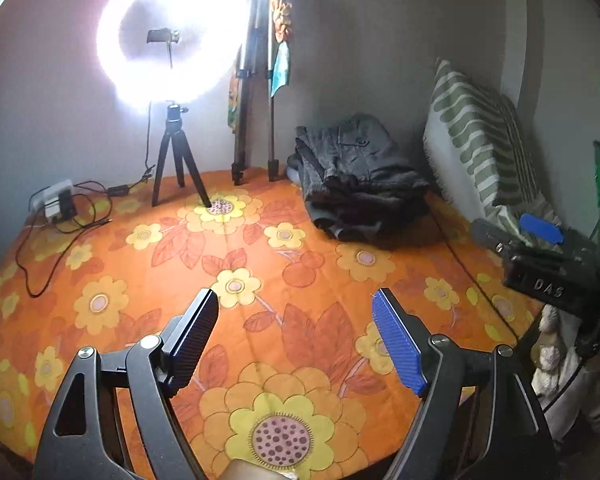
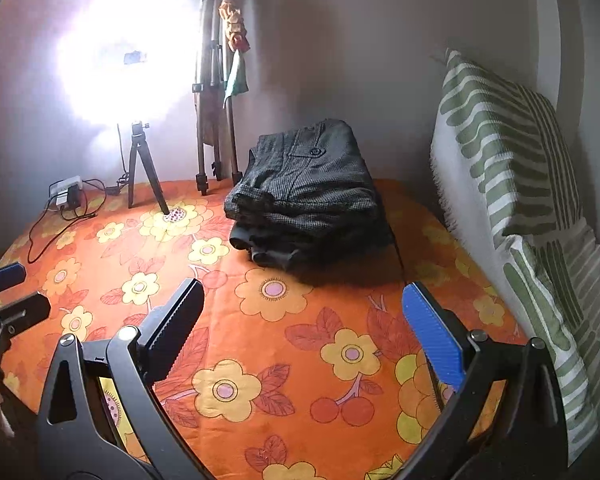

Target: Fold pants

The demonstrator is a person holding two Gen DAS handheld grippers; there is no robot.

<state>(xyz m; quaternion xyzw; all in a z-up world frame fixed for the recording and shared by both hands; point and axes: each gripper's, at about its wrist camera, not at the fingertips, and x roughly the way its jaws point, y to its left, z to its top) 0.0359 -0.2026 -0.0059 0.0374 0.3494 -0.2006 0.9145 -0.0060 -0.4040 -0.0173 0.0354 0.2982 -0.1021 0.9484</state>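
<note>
Closest to you, your left gripper point(image 1: 296, 302) hangs over the flowered bedsheet point(image 1: 260, 264) with its fingers spread wide and nothing between them. Your right gripper point(image 2: 304, 300) is the same: fingers far apart, empty, only orange cloth showing in the gap. In the left view the right gripper sits off at the right edge, so the two tools are side by side and apart.

Beyond both sets of fingers lie the pants point(image 2: 304, 196), dark grey, heaped in a stack of folds toward the back of the bed, just short of the wall. A pocket flap with a button faces up on top. The pile already looks roughly folded, though whether it is finished or waiting to be opened out I can't judge from here.

What matters for your reach: from the right gripper the pants sit nearly straight ahead, a little left of centre between the fingers. From the left gripper they lie ahead and off to the right. So your right hand looks nearer and better lined up. The pile's long side seems to run front to back, with loose edges facing you.

A striped pillow point(image 2: 512, 168) leans to the right of the pants; a ring light point(image 1: 172, 36) on a tripod stands far left.
</note>
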